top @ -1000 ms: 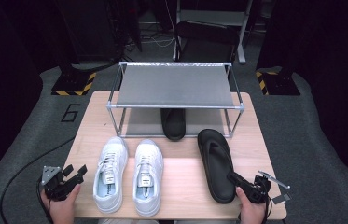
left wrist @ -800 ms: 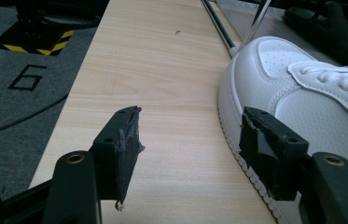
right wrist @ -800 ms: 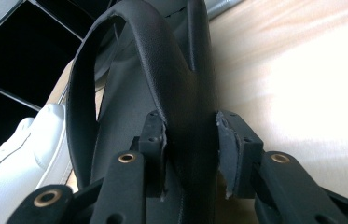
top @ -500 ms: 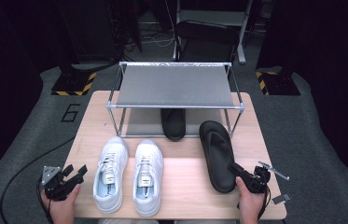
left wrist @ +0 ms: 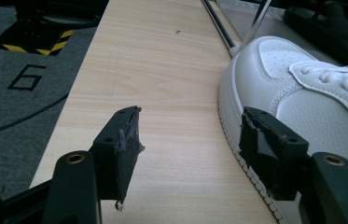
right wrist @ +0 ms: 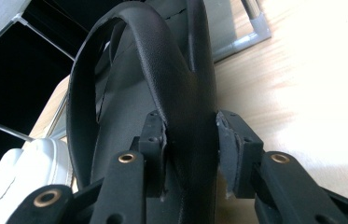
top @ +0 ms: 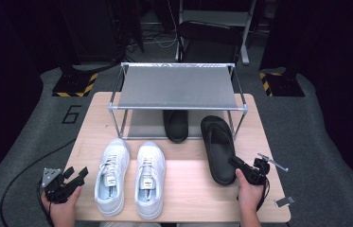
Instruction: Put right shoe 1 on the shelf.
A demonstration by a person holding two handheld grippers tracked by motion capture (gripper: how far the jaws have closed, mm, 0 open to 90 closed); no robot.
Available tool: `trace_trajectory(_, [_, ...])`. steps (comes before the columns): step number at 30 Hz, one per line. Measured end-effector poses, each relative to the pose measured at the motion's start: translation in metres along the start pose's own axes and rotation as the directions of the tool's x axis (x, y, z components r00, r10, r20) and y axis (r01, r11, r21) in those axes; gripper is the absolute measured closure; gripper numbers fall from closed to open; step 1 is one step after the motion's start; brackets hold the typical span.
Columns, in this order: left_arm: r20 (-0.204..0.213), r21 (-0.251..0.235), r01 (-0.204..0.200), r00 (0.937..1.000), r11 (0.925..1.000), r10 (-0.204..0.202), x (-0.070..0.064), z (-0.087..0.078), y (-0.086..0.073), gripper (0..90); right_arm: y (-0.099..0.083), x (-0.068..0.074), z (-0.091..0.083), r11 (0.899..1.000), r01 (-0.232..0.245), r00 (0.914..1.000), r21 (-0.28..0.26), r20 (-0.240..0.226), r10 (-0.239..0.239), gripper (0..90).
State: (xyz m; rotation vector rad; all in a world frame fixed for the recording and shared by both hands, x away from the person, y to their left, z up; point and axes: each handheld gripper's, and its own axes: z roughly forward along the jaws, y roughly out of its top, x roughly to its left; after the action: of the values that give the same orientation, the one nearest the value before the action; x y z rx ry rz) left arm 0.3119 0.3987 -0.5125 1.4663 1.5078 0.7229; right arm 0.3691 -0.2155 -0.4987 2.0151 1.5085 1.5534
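Right gripper (top: 245,171) pinches the black sandal (top: 218,147) at its heel edge. Left gripper (top: 72,177) sits spread beside the white sneaker (top: 111,174).

From high up we look down and forward on the whole table (top: 188,189). Low on its left side, we look close along the wood past a white shoe (left wrist: 302,93). At the right, we sit very close behind the black sandal (right wrist: 181,93). The high view shares both shoes.
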Motion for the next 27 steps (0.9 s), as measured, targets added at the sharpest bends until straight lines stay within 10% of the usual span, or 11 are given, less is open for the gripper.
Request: trace_trajectory(27, [0.002, -0.006, 0.008, 1.0, 0.9999, -0.008, 0.004, 0.001, -0.001, 38.1, 0.021, 0.019, 0.077, 0.999, 0.002, 0.9988, -0.045, 0.05, 0.001, 64.5])
